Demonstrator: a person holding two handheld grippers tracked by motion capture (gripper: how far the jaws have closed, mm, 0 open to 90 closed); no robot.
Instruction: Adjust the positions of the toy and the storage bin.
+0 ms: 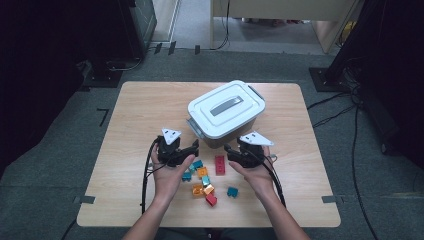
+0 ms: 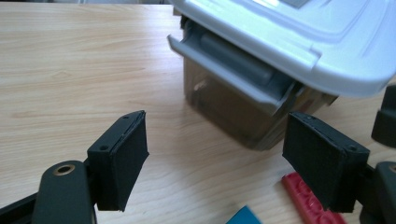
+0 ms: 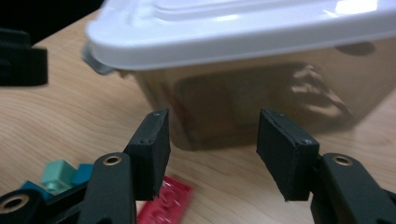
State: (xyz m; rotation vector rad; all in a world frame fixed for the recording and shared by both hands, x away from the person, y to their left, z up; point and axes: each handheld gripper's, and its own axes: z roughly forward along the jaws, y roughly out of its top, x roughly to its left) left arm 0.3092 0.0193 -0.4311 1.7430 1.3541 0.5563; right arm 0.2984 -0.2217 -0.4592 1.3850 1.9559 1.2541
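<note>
- A wooden table (image 1: pixel 135 115) carries a lidded storage box (image 1: pixel 226 114) at its far middle, turned a little askew, with a white lid (image 1: pixel 240 97) that has a grey handle (image 1: pixel 226 106) set flat in its top
- The box walls are smoky and see-through; in the left gripper view a grey latch (image 2: pixel 233 74) on the box's end hangs out from under the lid rim
- The left gripper (image 1: pixel 189 148), held in the person's left hand (image 1: pixel 167 175), sits just near-left of the box, its jaws pointed toward the latch end
- In the left gripper view its jaws stand wide apart with bare table between them; nothing is gripped, and the box is just beyond the tips
- The right gripper (image 1: pixel 231 150), in the right hand (image 1: pixel 257 175), sits just near-right of the box's near wall, facing the left gripper across a small gap
- In the right gripper view its jaws are parted about halfway, empty, aimed at the near wall of the box without touching it
- A flat red brick (image 1: pixel 220 164) lies on the table between the two grippers, just near the box
- More small toy bricks (image 1: pixel 202 182) in teal, orange and red are scattered near the hands, toward the near edge of the table
- A single teal brick (image 1: pixel 232 191) lies apart to the right of that cluster
</note>
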